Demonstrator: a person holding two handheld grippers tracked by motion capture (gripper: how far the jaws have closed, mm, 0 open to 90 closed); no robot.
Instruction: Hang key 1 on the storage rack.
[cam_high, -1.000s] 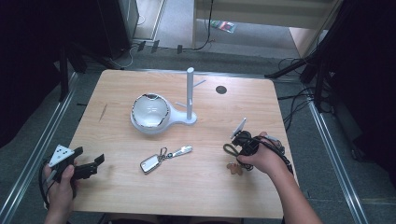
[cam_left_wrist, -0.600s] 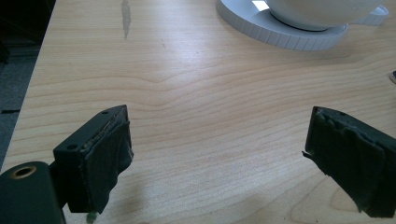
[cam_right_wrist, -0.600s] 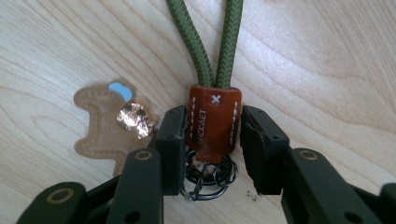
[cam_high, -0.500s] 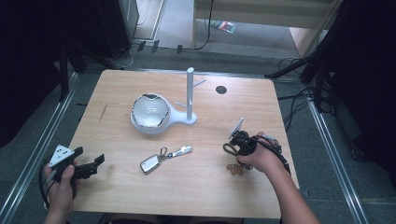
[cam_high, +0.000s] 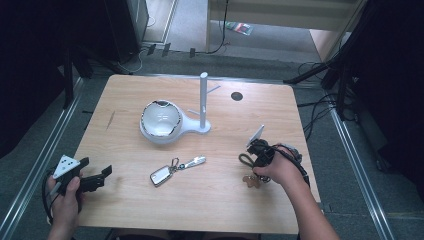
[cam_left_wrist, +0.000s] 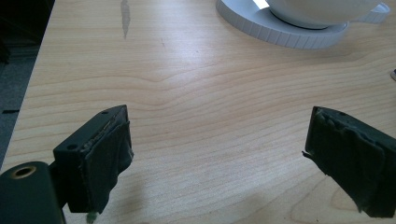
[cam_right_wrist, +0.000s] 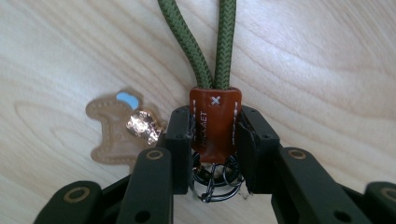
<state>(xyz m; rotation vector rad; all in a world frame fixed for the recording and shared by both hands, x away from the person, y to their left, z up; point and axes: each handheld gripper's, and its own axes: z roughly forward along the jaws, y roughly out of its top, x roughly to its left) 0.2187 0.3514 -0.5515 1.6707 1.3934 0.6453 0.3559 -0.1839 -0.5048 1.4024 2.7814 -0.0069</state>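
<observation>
Keychain sits clamped by its brown leather tab in the right gripper, green cord loop running up the frame, while the left gripper gapes wide, far off at lower left.

Your wooden table spans the middle of the high view. Near its centre sits the white bowl on a white ringed base, and the white upright post with side pegs stands just right of it. Below them, toward the lower centre, lies the silver car key on its metal clip. At lower left your left gripper rests over the table edge. At right, your right gripper sits on the green cord keychain with a brown leather tab, with the tan bear-shaped leather charm just beside it.
</observation>
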